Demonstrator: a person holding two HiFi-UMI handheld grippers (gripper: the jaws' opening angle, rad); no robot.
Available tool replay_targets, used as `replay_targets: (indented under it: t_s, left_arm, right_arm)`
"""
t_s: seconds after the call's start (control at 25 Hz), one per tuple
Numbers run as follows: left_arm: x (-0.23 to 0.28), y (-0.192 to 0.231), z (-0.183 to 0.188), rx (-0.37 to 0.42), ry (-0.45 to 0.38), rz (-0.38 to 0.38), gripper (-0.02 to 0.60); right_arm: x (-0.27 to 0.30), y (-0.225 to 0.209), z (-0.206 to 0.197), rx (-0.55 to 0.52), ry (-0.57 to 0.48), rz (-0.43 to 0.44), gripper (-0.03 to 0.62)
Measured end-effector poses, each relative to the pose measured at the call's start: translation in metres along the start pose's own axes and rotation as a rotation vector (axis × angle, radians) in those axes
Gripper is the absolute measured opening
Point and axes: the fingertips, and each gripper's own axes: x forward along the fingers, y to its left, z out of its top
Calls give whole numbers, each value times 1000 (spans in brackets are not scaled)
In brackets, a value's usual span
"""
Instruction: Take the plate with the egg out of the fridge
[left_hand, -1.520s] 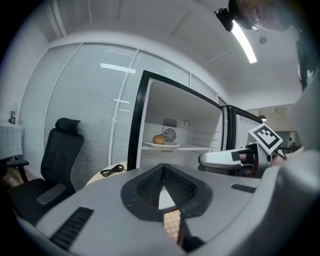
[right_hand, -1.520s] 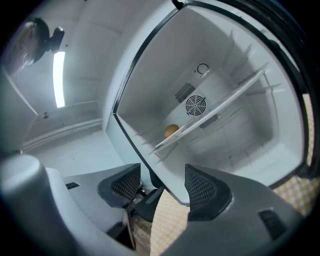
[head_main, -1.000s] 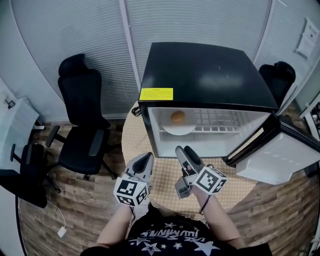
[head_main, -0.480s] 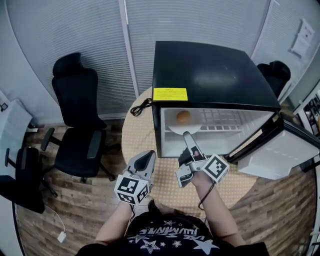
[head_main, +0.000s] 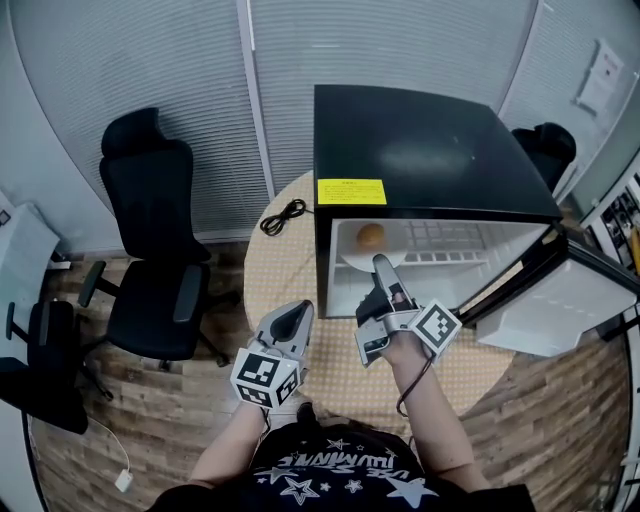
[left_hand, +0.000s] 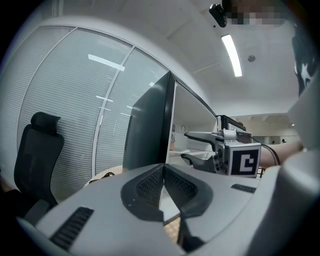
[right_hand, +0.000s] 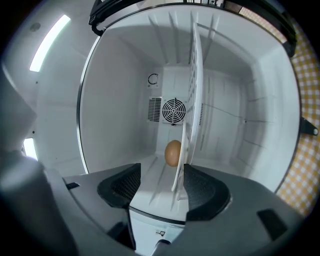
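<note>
A black mini fridge (head_main: 430, 150) stands on a round table with its door swung open to the right. On its wire shelf (head_main: 445, 238) at the left lies a white plate (head_main: 358, 259) with a brown egg (head_main: 371, 236) on it. My right gripper (head_main: 378, 275) is open at the fridge mouth. In the right gripper view, which is rolled sideways, the plate's (right_hand: 187, 145) near rim stands edge-on between the jaws, close to the right pad, with the egg (right_hand: 173, 152) just beyond. My left gripper (head_main: 292, 322) hangs shut, low over the table, left of the fridge.
The open fridge door (head_main: 560, 305) juts out at the right. A black cable (head_main: 283, 216) lies on the checked tabletop (head_main: 290, 275) beside the fridge. Black office chairs (head_main: 150, 250) stand to the left, another (head_main: 545, 145) behind the fridge. The left gripper view shows the fridge side (left_hand: 150, 125) and the right gripper (left_hand: 189, 146).
My right gripper has moved forward and up, from in front of the fridge to the plate's rim. The left gripper has barely moved.
</note>
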Motion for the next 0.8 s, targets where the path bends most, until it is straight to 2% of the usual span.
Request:
replay_targets:
  t_s: [0.28, 0.4, 0.48, 0.6, 0.8]
  left_arm:
    - [3, 4, 1, -3, -9, -8, 8]
    - [3, 6, 0, -7, -10, -6, 8]
    - [4, 8, 0, -11, -11, -6, 8]
    - [4, 9, -1, -14, -10, -7, 8]
    - [4, 10, -3, -8, 1, -13, 8]
  right_arm:
    - [2, -3, 6, 70, -51, -17, 256]
    - [2, -6, 6, 78, -56, -57, 249]
    - [1, -14, 6, 79, -55, -108, 206]
    - [-1, -26, 5, 94, -63, -168, 80]
    - [-1, -29, 5, 127, -81, -161, 53]
